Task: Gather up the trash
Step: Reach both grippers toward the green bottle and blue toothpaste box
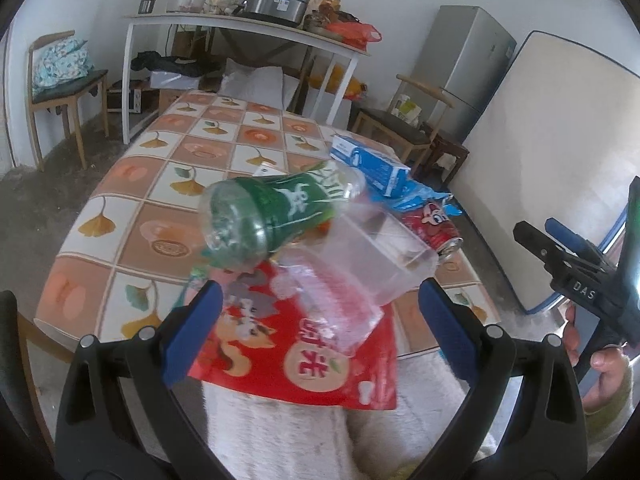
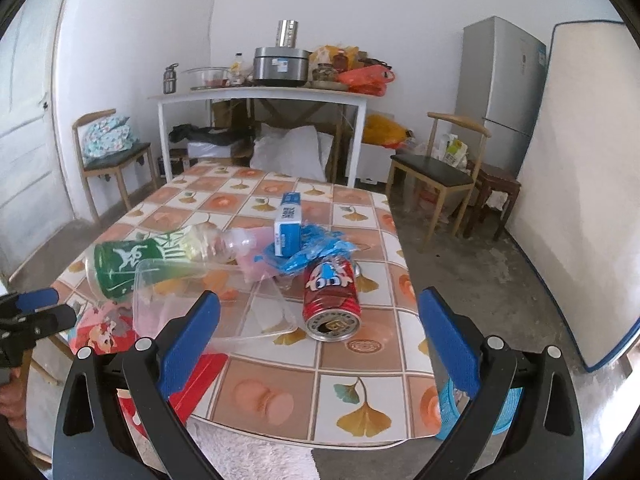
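A: What is closest to us?

B: The left gripper [image 1: 320, 328]. Its two blue fingers [image 1: 192, 336] are spread wide and hold nothing. The right gripper [image 2: 320, 340] is spread wide too, and it is empty.

A: What sits between the left fingers?

B: A red snack bag [image 1: 296, 360] at the near edge of the table [image 1: 132, 184]. A clear plastic box [image 1: 360, 268] lies tipped over on top of it, toward 12 o'clock.

A: And the bottle?

B: The bottle with the green label [image 1: 276, 212] lies on its side at 11 o'clock from the left gripper. Its bottom end points at us, and it touches the clear box.

A: Where is the can?

B: The red can [image 2: 330, 296] lies on its side at 12 o'clock from the right gripper. Its open end faces us.

A: What is behind the can?

B: A crumpled blue wrapper [image 2: 316, 252] touches the far end of the can. A blue and white carton [image 2: 288, 226] rests on that wrapper. A pink pouch [image 2: 256, 258] lies just to the left of it.

A: And far away?

B: At 12 o'clock a white side table [image 2: 260, 98] holds a gray cooker [image 2: 280, 64]. At 2 o'clock stands a fridge [image 2: 500, 92]. A chair [image 2: 108, 152] is at 10 o'clock.
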The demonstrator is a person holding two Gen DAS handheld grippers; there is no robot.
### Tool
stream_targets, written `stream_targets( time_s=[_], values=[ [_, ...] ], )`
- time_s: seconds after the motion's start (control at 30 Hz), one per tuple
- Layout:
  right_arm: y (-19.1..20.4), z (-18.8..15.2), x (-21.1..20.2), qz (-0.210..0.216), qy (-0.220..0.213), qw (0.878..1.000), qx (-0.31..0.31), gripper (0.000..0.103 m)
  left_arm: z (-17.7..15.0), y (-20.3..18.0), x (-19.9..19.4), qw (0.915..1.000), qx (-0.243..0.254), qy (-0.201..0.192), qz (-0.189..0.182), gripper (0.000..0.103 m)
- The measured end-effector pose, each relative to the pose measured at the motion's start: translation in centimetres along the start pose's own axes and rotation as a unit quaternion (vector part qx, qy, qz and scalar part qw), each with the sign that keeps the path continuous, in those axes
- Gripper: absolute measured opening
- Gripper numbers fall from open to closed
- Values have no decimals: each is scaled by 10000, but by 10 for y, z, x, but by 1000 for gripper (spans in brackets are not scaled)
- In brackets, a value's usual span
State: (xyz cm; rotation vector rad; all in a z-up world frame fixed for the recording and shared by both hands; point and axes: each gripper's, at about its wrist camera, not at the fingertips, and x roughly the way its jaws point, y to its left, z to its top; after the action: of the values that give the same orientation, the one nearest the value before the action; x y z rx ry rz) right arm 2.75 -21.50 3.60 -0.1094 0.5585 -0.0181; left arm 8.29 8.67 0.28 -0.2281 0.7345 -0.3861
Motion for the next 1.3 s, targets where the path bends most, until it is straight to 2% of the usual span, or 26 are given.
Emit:
stream_targets(
  time_s=[0.2,0.33,0.5,0.63,0.87,1.1,1.3],
  values=[
    [-1,-15,-7,338,-137,9992,-161,96,-10,12,-9,9997,189,-61,120,94],
    [-1,-25,-2,634,95,9979,-128,96,-20,23,-13,9996,201,2,188,94],
    [7,-22,0,870,196,9959,-166,96,-23,36,-18,9993,91,-165,317,94],
    [17,-21,2,1046,246,9941,-173,96,-17,40,-16,9996,32,-229,173,94],
    [25,-26,8,1293,492,9903,-135,96,-19,30,-7,9991,210,-243,-264,94],
    [-13,-23,24,1245,663,9881,618,96,-22,15,2,9975,383,-256,-535,94],
    [-27,-21,35,1144,709,9876,805,96,-17,3,12,9956,565,-267,-694,94]
  ],
)
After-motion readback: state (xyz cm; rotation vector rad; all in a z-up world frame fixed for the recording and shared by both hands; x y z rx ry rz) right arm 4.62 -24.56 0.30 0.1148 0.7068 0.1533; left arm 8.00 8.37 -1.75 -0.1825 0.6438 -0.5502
